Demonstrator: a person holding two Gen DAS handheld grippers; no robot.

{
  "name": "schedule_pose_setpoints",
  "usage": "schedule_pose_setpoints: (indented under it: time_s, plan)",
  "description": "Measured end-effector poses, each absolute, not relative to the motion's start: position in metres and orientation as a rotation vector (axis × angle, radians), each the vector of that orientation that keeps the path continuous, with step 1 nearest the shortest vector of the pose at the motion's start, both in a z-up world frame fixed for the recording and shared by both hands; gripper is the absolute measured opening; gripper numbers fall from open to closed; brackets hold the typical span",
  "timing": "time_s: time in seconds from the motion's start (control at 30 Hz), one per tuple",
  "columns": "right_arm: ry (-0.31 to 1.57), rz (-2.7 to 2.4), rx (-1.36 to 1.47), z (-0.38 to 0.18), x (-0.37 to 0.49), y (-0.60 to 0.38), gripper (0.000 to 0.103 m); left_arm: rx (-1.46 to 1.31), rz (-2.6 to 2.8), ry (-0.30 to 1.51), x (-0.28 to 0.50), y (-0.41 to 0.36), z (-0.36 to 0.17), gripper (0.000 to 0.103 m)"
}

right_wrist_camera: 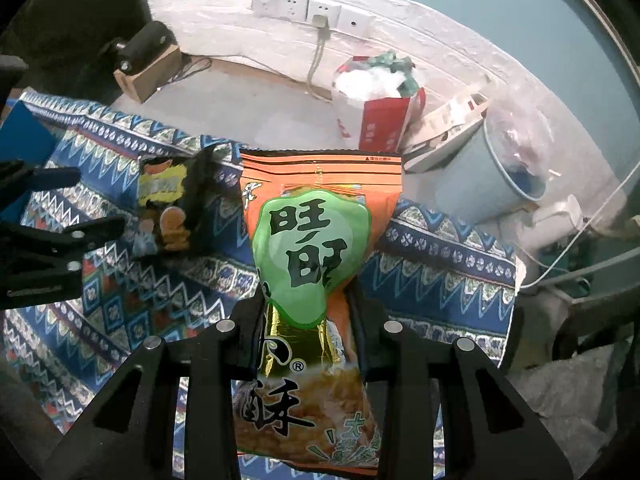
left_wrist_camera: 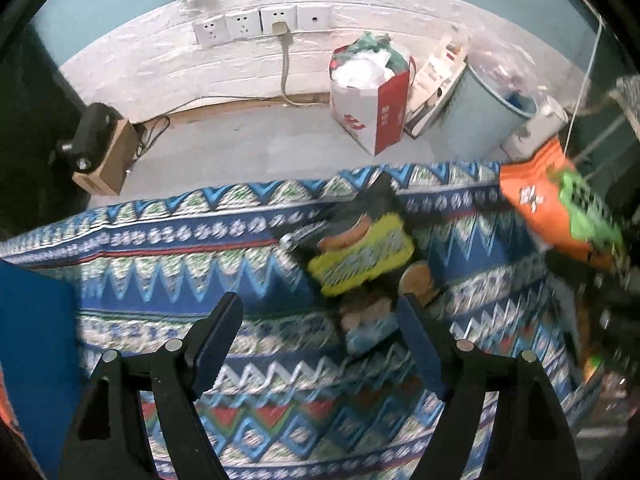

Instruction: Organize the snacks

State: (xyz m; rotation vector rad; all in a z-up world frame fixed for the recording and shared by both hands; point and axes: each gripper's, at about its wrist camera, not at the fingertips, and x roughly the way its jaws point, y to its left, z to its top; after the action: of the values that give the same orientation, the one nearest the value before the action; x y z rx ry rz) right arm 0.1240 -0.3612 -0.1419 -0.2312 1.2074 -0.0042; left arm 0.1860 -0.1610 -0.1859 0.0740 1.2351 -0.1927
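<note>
Right now the right gripper (right_wrist_camera: 308, 312) is clamped on an orange snack bag (right_wrist_camera: 320, 240) with a green splash and bold black characters on its front; the two black fingers pinch the bag at its waist, so its sealed top edge stands up beyond the fingertips and its lower printed half hangs back toward the camera between the finger arms. In the left wrist view the same orange snack bag (left_wrist_camera: 556, 208) appears at the right edge, lifted above the patterned cloth (left_wrist_camera: 200, 248) that covers the table. The left gripper (left_wrist_camera: 320, 312) has its jaws spread wide with nothing between them, only the blue, white and red zigzag cloth below. A dark snack packet with a yellow label (left_wrist_camera: 360, 252) lies flat on the cloth just beyond the left gripper's fingertips and a little toward its right finger, whose tip overlaps the packet's near corner in the view; whether they touch cannot be told through the blur. From the right wrist view that dark packet (right_wrist_camera: 176, 208) lies to the left of the held bag, between it and the left gripper (right_wrist_camera: 92, 204), which enters from the left edge. A flat blue object (left_wrist_camera: 36, 360) sits at the cloth's left side. Beyond the table edge, on the floor, stand a red and white paper bag (left_wrist_camera: 372, 100) stuffed with rubbish and a pale blue bin (left_wrist_camera: 484, 112), below a row of wall sockets (left_wrist_camera: 260, 24).
</note>
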Motion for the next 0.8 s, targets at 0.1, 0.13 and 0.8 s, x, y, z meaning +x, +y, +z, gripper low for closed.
schedule_pose_setpoints:
  time_s: [0.1,0.13,0.8]
  plan:
    - [1.207,0.002,-0.21,-0.144,0.126,-0.364,0.032,0.004,-0.175,1.233,0.196,-0.166,-0.191,0.081]
    - [1.205,0.001,-0.204,-0.144,0.126,-0.366,0.032,-0.022,-0.17,1.236,0.199,-0.168,-0.193,0.081]
    - [1.198,-0.01,-0.171,-0.15,0.128,-0.376,0.032,0.068,-0.166,1.275,0.2,-0.183,-0.225,0.066]
